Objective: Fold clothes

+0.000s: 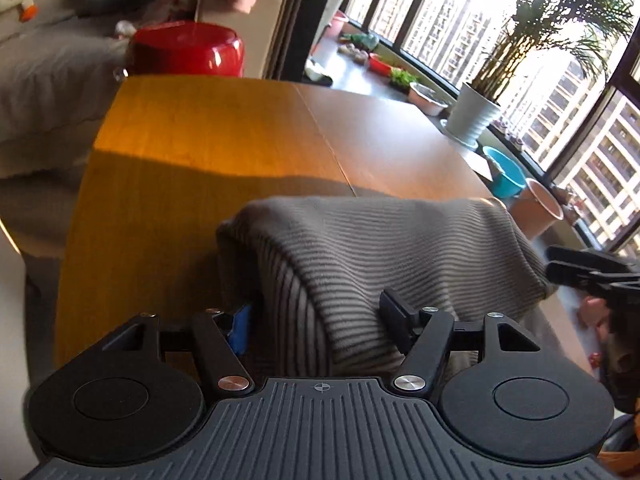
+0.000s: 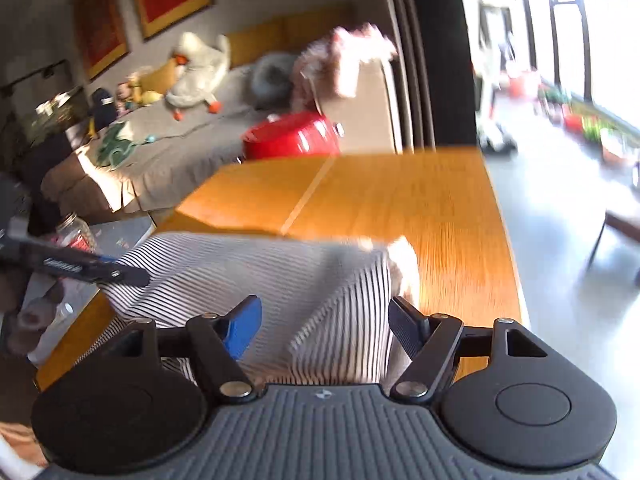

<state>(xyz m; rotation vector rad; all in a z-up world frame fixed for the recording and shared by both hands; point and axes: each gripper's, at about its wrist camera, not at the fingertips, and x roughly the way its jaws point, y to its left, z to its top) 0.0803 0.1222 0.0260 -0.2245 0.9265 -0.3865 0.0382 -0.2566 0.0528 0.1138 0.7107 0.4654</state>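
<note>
Striped garment (image 2: 256, 280) motion-blurred at right edge; near end hidden under left claw (image 1: 316, 320) body

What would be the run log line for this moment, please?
task: fold clothes | striped garment on wooden table | left gripper: open | right gripper: open

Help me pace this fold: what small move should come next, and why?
Probably close both tongs on the striped garment. The left tongs and right tongs each stand open with its bunched cloth between their fingers, and it lies on the wooden table, ungripped.
</note>
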